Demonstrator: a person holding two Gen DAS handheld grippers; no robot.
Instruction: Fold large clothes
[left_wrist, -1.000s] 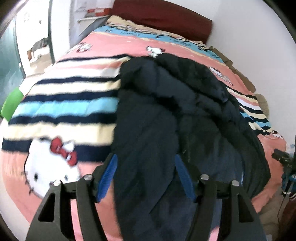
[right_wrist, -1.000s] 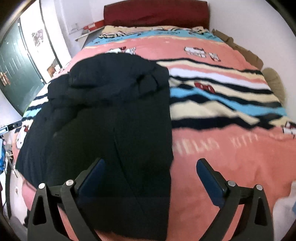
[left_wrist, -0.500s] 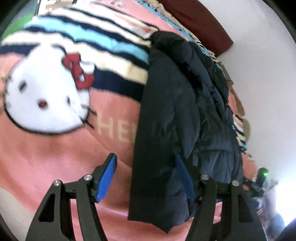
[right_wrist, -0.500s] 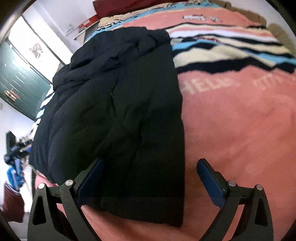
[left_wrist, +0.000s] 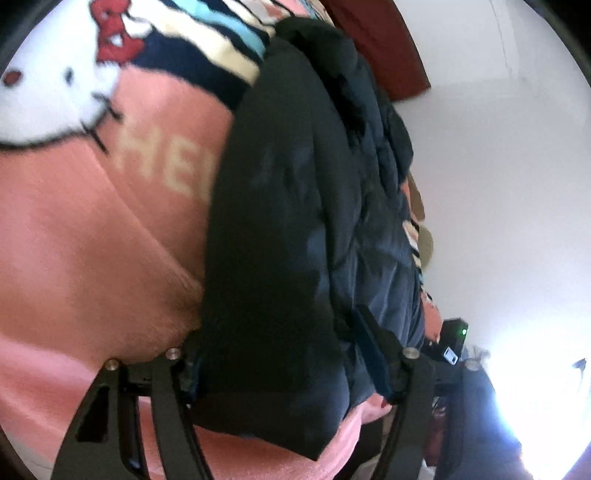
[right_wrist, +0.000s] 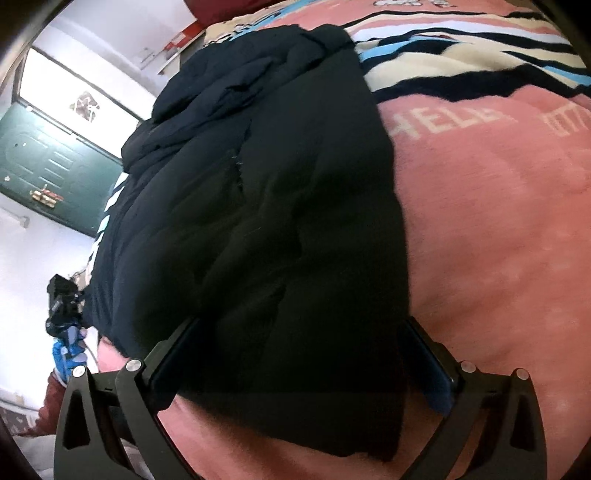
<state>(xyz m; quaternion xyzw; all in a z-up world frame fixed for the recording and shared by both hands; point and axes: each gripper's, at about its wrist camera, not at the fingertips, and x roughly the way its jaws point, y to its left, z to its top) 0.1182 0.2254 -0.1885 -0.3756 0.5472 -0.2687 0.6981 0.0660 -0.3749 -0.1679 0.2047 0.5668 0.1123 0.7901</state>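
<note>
The left gripper is tilted down over the hem of a dark coat; its jaws are opening, astride the hem, their pads half hidden. The right gripper is spread wide astride the hem (not gripping). The coat is laid on a pink blanket.

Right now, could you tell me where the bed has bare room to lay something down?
Bare pink blanket lies between the dark jacket and the striped band; the left wrist view shows another beside the cat print. The jacket's near hem is crowded.
</note>
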